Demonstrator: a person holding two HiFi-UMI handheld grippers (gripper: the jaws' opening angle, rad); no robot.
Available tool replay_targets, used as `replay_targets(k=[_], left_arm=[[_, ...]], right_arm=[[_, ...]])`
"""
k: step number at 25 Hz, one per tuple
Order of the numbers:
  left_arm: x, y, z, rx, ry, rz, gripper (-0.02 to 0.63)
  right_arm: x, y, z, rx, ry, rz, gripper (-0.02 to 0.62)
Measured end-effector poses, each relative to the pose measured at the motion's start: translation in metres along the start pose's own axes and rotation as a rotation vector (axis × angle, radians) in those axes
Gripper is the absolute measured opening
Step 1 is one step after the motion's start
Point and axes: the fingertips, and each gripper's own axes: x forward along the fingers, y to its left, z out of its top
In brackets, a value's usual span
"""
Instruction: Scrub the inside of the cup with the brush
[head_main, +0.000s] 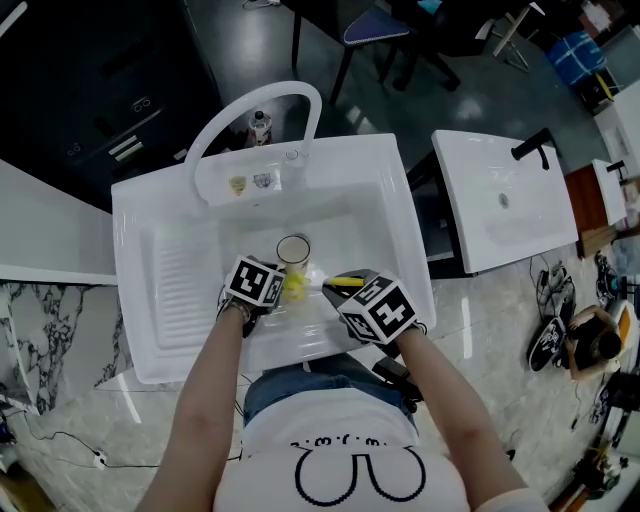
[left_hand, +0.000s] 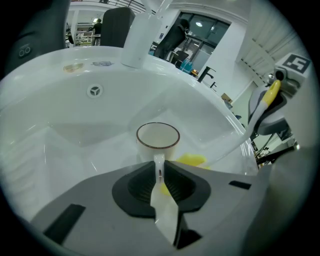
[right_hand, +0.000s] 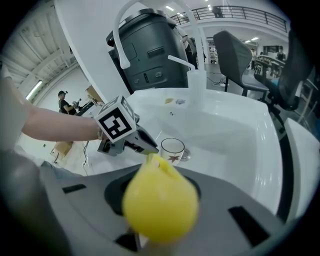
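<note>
Grey left fingers (left_hand: 141, 184): pressed together on the cup's thin white handle (left_hand: 159, 162), which stands upright between the ribbed black pads.
Left gripper (head_main: 277, 285) (left_hand: 159, 171) (right_hand: 150, 148): at 8 o'clock of the cup in the head view, marker cube on top, reaching in over the sink's near rim.
Cup (head_main: 293, 250) (left_hand: 158, 141) (right_hand: 172, 149): white with a brown rim and a brown leaf mark on its side; upright on the basin floor near the middle, mouth up.
Right fingers: clamped on the brush's yellow grip (right_hand: 160, 202), whose rounded end fills the right gripper view and covers most of the pads.
Right gripper (head_main: 343, 288) (left_hand: 272, 107) (right_hand: 160, 182): at 4 o'clock of the cup in the head view, pointed towards it.
Brush (head_main: 343, 282) (left_hand: 271, 94): yellow grip, then a pale stem running down to the head.
Brush head (head_main: 295, 288) (left_hand: 191, 160): yellow, outside the cup, just beside its base at 6 o'clock in the head view; whether it touches the cup is not clear.
Sink (head_main: 140, 200) (left_hand: 75, 100) (right_hand: 240, 130): white, with a ribbed slope (head_main: 185, 280) at 9 o'clock of the cup.
Faucet (head_main: 255, 100): white arch at 12 o'clock of the cup, on the back ledge.
Second basin (head_main: 500, 200): white, at 2 o'clock, well apart.
</note>
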Motion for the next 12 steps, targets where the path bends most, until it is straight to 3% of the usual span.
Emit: replay_targets(k=[12], left_arm=[[-0.002,0.003,-0.002,0.030,0.006,-0.006,0.066]], right_arm=[[-0.067,-0.030,0.009,0.051,-0.146,-0.131,0.040]])
